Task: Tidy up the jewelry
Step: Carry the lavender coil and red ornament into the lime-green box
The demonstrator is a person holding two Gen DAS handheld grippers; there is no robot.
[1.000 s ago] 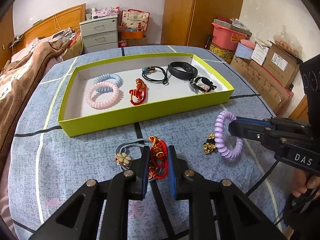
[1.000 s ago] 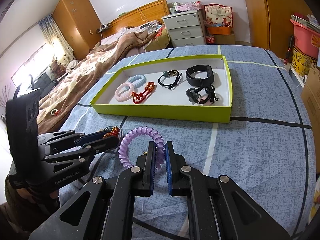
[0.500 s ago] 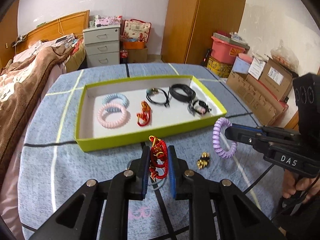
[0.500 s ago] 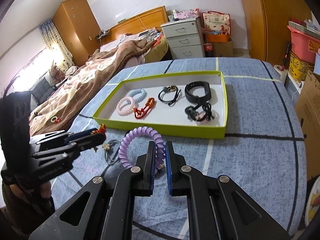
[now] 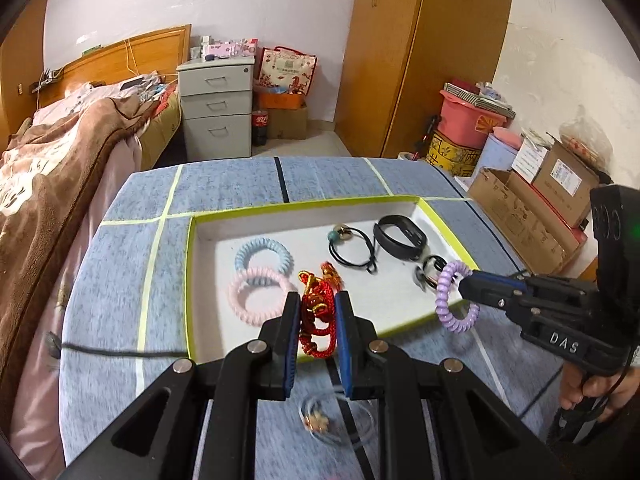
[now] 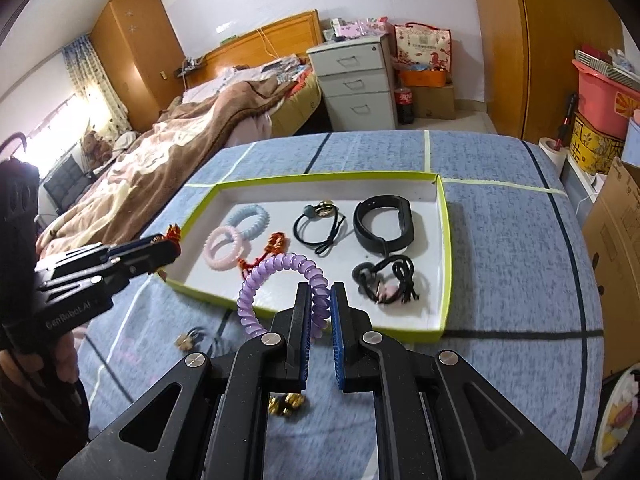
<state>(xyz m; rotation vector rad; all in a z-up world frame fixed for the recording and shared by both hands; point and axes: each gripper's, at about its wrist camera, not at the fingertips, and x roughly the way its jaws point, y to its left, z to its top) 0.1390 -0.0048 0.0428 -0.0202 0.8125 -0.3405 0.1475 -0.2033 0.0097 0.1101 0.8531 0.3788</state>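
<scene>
Left gripper (image 5: 318, 316) clamps red cord bracelet (image 5: 316, 320), right gripper (image 6: 320, 308) clamps purple coil (image 6: 276, 280); lower both into bare white floor of tray (image 6: 446, 264) at frame centre before releasing.

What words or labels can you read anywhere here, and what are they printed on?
"DAS": on the black body of the right tongs, which grip the purple coil band.
"GenRobot.AI": on the body of the left tongs, which grip the red cord bracelet.
Print on the cardboard boxes and cola bottle: too small to read.

Lime-rimmed white tray (image 5: 434, 216), purple coil band (image 6: 276, 276), red knotted cord bracelet (image 5: 318, 320), blue checked cloth (image 6: 516, 248).
</scene>
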